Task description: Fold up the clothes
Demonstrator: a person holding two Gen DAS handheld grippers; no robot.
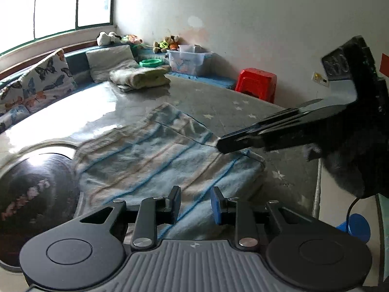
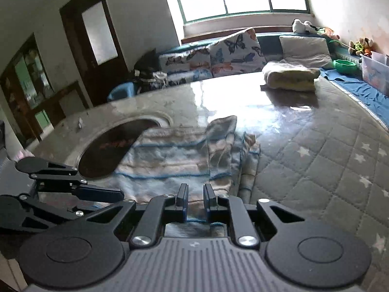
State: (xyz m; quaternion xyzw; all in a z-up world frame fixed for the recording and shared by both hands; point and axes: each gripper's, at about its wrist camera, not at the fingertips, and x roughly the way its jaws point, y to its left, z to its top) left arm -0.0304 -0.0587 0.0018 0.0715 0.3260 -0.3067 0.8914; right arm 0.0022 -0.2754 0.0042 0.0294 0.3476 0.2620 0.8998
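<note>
A light blue and beige striped garment [image 1: 155, 155] lies partly folded on the table, one edge over a dark round inset. It also shows in the right wrist view [image 2: 175, 160]. My left gripper [image 1: 195, 203] is open just above the garment's near edge, with nothing between its fingers. My right gripper [image 2: 195, 198] hovers over the garment's near edge with a narrow gap between its jaws and nothing gripped. Its fingers [image 1: 245, 141] reach in from the right in the left wrist view, over the garment's right corner. The left gripper's fingers [image 2: 97, 193] show at the left in the right wrist view.
A grey quilted star-pattern mat [image 2: 328, 160] covers the table's right part. A folded yellowish bundle [image 1: 139, 76] lies at the far side. The dark round inset [image 1: 34, 185] sits at left. Cushions [image 1: 46, 80], a clear bin [image 1: 187, 59] and a red stool [image 1: 256, 82] stand beyond.
</note>
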